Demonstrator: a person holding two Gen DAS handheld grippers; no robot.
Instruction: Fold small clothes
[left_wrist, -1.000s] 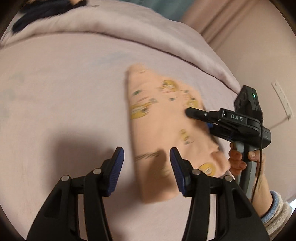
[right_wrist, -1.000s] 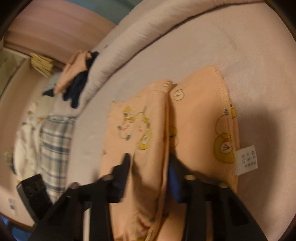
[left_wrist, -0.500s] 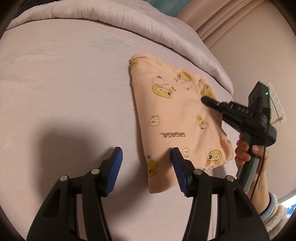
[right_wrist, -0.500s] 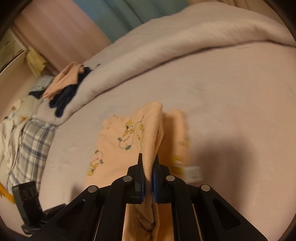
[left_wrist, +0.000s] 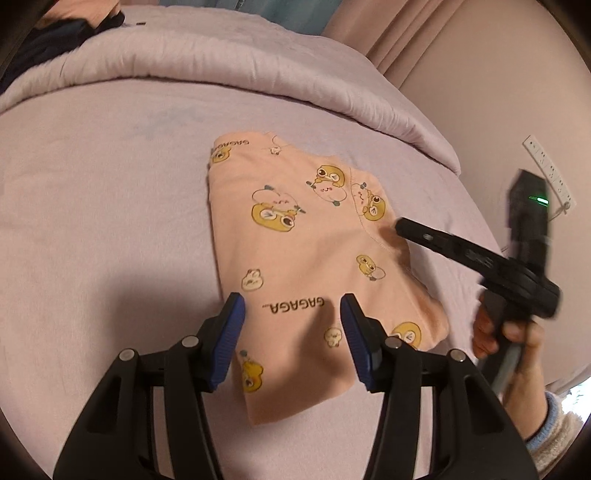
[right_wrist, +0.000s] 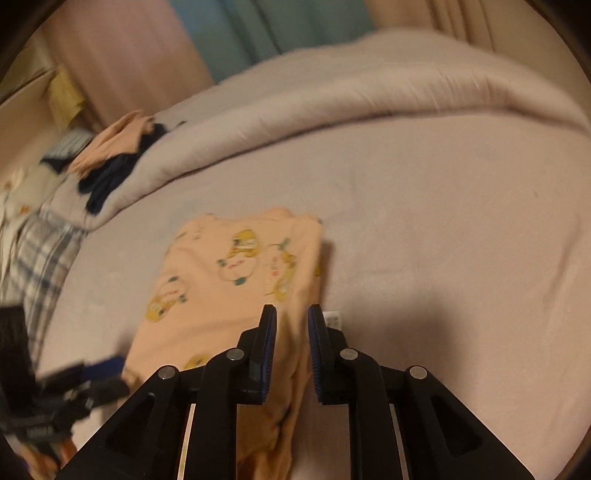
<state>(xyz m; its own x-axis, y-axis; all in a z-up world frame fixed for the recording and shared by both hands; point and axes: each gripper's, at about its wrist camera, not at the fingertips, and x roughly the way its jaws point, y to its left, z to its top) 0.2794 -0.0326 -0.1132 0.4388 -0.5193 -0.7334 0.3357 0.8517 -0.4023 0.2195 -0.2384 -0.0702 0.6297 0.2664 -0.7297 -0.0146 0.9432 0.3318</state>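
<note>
A small peach garment (left_wrist: 314, 258) printed with yellow cartoon animals lies folded flat on the pink bed sheet; it also shows in the right wrist view (right_wrist: 236, 288). My left gripper (left_wrist: 291, 332) is open and empty, its fingers hovering over the garment's near end. My right gripper (right_wrist: 291, 343) is part open, with the garment's right edge lying between its fingers and a white care label (right_wrist: 332, 318) beside them. In the left wrist view the right gripper (left_wrist: 406, 225) sits at the garment's right edge.
A rolled pink duvet (left_wrist: 258, 74) runs along the far side of the bed. A pile of dark and peach clothes (right_wrist: 118, 158) and a plaid cloth (right_wrist: 40, 258) lie at the left. A wall with a power strip (left_wrist: 550, 173) is to the right.
My right gripper, shut on a raised fold of the garment half a second ago, has opened and the fold lies flat. My left gripper moved over the garment's near end.
</note>
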